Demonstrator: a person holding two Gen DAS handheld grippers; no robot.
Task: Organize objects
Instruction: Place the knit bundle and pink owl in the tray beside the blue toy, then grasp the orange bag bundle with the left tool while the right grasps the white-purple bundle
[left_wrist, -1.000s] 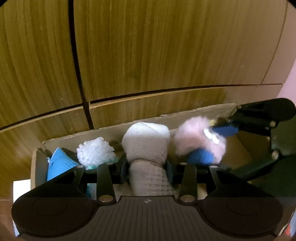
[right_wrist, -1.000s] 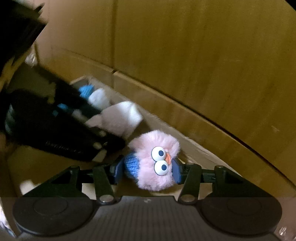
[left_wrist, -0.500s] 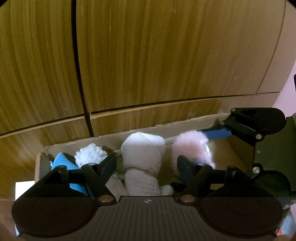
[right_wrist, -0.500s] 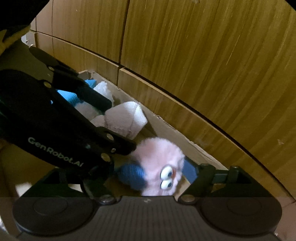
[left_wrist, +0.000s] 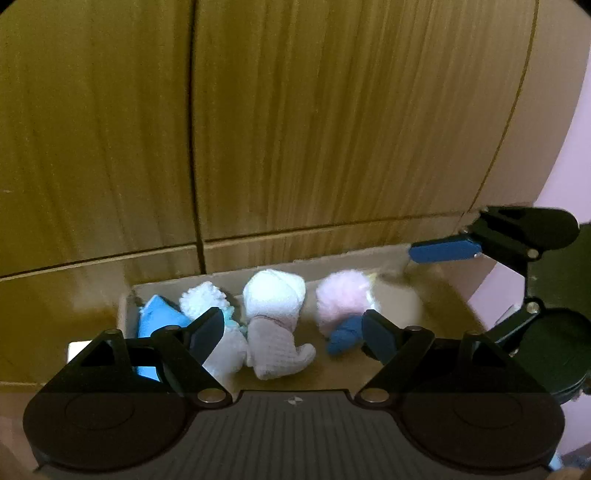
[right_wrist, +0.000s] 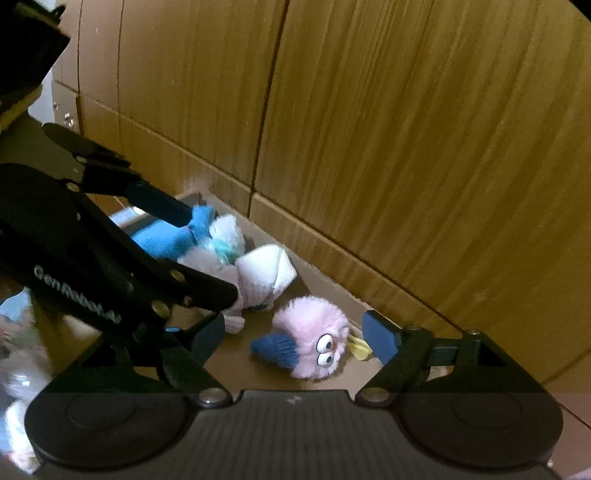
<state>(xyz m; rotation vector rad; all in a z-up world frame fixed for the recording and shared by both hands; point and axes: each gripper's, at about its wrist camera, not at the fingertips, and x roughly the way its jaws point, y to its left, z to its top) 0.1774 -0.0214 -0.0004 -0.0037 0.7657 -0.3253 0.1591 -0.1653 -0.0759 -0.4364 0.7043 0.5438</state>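
Home interior, wooden cabinet doors, cardboard box of soft toys

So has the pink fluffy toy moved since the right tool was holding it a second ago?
Yes. The pink fluffy toy has dropped out of the right tool, now open, and lies on the cardboard box floor, near its back wall.

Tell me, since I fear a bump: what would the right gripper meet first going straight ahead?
Likely the pink toy, lying in the box between the open right gripper's fingers; depth is unclear.
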